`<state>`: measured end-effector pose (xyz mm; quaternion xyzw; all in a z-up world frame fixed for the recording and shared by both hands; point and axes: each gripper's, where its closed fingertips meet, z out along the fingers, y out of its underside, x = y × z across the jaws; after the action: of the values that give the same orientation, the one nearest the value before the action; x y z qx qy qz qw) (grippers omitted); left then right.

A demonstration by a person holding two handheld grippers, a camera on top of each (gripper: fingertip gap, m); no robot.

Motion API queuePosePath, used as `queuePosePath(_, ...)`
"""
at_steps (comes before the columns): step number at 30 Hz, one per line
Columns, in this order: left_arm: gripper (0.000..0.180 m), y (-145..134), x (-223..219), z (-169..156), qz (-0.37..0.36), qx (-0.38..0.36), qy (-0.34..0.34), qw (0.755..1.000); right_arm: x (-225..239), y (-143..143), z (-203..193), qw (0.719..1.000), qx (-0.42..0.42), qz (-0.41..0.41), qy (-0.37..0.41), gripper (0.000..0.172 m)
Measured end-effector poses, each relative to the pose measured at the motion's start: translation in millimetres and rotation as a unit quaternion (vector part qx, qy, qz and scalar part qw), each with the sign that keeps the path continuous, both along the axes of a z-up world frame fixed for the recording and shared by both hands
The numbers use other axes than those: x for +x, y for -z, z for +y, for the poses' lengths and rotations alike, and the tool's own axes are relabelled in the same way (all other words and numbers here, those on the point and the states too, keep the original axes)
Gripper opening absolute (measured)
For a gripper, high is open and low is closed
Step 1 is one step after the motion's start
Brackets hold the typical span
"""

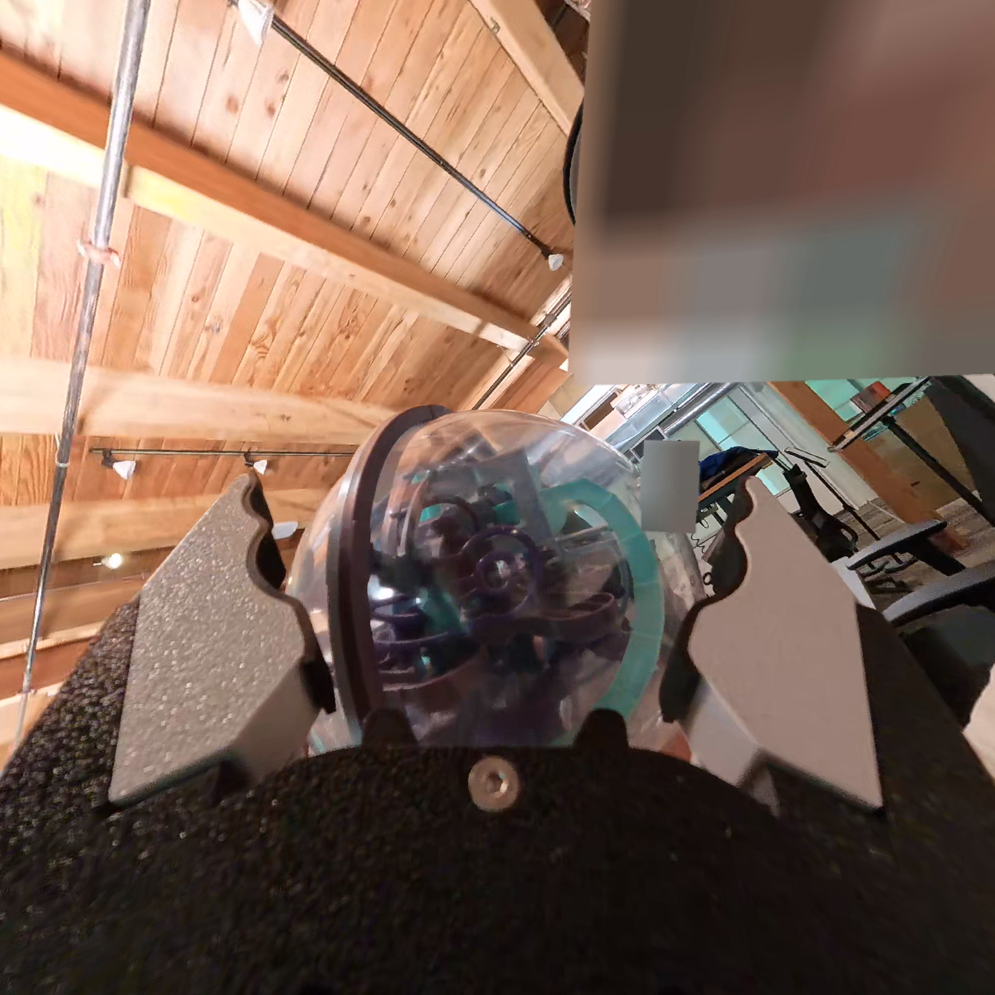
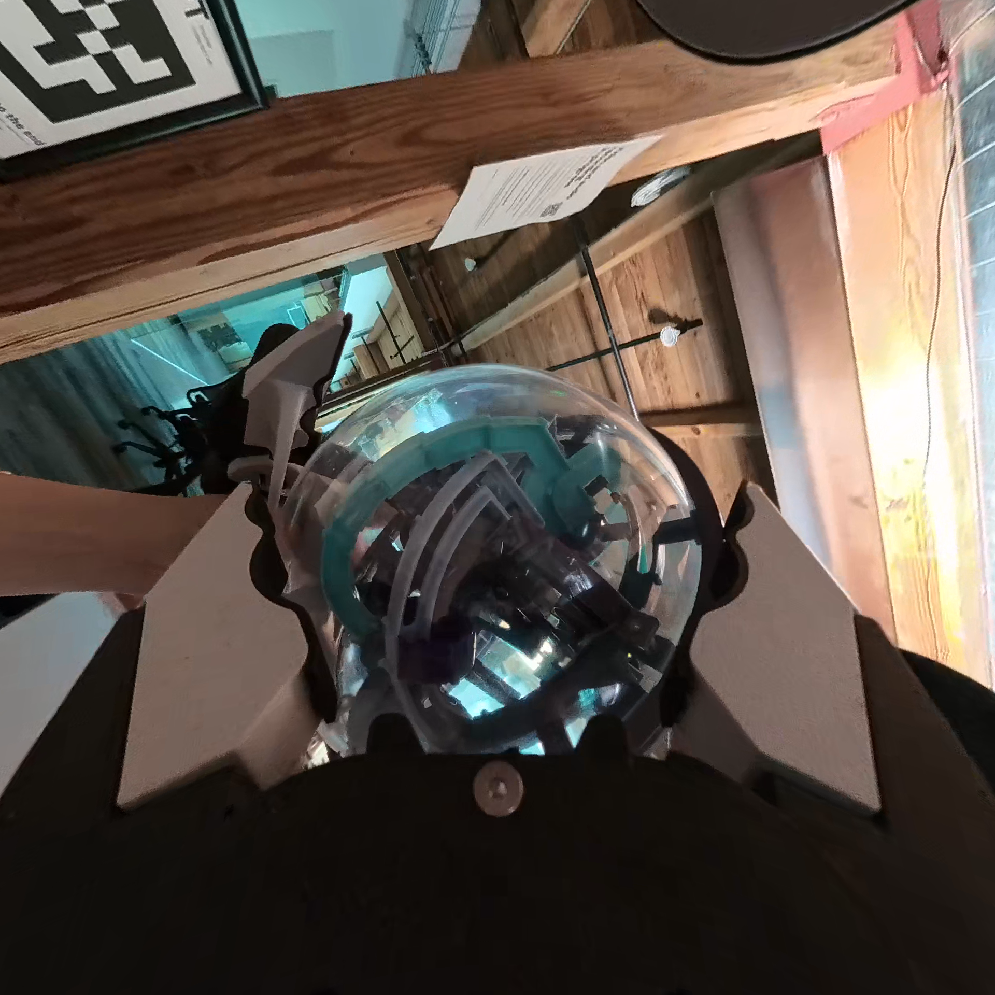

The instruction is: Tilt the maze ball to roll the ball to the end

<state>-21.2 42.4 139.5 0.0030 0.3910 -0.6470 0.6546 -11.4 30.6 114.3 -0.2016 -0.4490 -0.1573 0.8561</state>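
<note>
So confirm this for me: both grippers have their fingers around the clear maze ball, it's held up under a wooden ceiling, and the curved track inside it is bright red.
One thing is wrong: the curved track inside the maze ball is teal, not red, as the right wrist view shows. The rest stands: both grippers have their fingers around the clear ball, held up under a wooden ceiling.

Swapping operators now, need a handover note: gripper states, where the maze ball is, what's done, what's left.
Left gripper: jaws wide, clamped on the maze ball, held up toward the wooden ceiling.
Right gripper: also wide and clamped on the same sphere, from another side; the left gripper's fingers show beyond it.
Done: sphere lifted, held by both.
Left: the small ball's place on the teal track can't be made out; tilt on to the end.
</note>
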Motion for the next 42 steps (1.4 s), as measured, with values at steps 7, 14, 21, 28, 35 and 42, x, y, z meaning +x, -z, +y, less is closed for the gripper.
queuePosePath(7,0.157,-32.2,3.3,-21.2,-0.015,0.070,-0.029,0.997,2.8,-34.1,-18.7,0.998,0.050,0.007,-0.032,0.157)
queuePosePath(14,0.157,-65.6,13.0,-27.5,-0.003,0.095,-0.032,0.995,12.1,-66.7,-23.0,0.996,0.077,0.018,-0.035,0.157)
queuePosePath(21,0.157,-87.2,22.1,-21.7,0.017,0.082,-0.026,0.996,20.8,-86.6,-17.4,0.996,0.071,0.037,-0.029,0.157)
queuePosePath(28,0.157,-103.4,16.6,-29.9,-0.029,0.117,-0.019,0.993,16.0,-104.1,-24.3,0.994,0.103,-0.011,-0.019,0.158)
queuePosePath(35,0.157,-117.2,4.8,-38.0,-0.070,0.137,0.003,0.988,4.1,-118.0,-33.1,0.990,0.125,-0.058,-0.002,0.157)
queuePosePath(42,0.157,-124.8,7.5,-40.5,-0.073,0.133,0.012,0.988,6.3,-125.5,-36.1,0.990,0.123,-0.062,0.008,0.158)
